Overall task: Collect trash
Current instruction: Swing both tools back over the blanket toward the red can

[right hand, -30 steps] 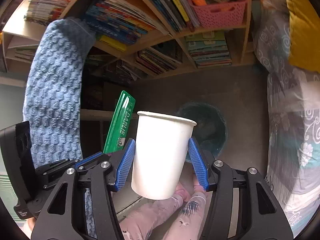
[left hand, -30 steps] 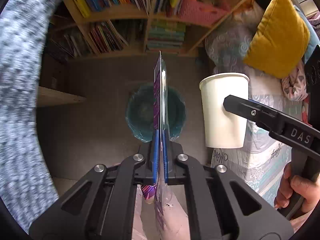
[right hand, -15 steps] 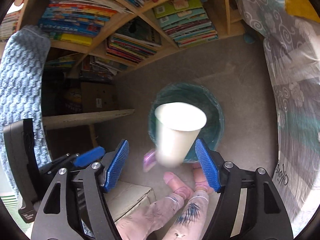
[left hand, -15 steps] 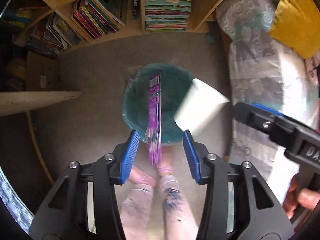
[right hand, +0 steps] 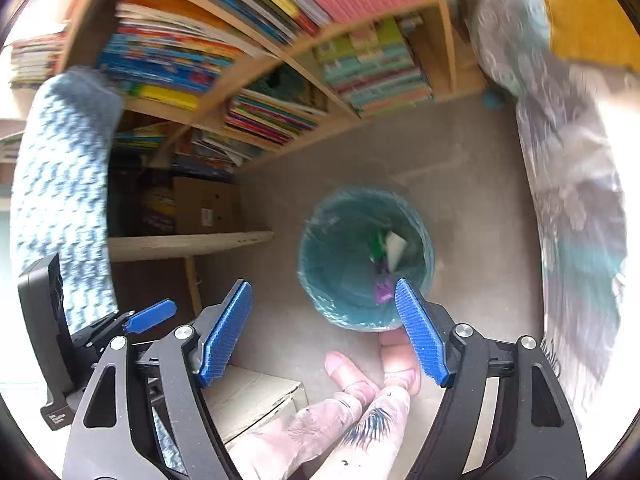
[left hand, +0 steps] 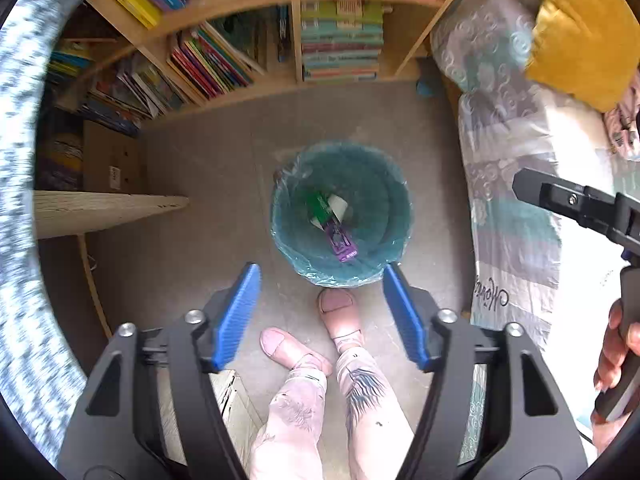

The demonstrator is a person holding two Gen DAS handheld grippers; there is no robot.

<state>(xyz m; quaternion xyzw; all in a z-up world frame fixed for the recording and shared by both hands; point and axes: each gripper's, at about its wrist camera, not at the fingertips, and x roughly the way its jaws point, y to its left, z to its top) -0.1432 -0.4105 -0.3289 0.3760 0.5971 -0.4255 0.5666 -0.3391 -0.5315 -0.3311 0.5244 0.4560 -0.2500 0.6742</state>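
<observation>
Both grippers hang released above the teal-lined waste bin (left hand: 342,212), blue pads spread wide with nothing between them: the left gripper (left hand: 320,312) at 6 o'clock of the bin, the right gripper (right hand: 324,332) likewise. Inside the bin lie the white paper cup (left hand: 338,205), a green packet (left hand: 318,204) at its 9 o'clock and a purple wrapper (left hand: 340,240) at 6 o'clock; the person's pink-socked feet (left hand: 336,312) touch the rim

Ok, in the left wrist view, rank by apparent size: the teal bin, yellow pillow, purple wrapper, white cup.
1. Teal bin and yellow pillow: look similar, pillow cropped by the frame, so unranked.
2. Purple wrapper.
3. White cup, partly hidden, so unsure.
</observation>
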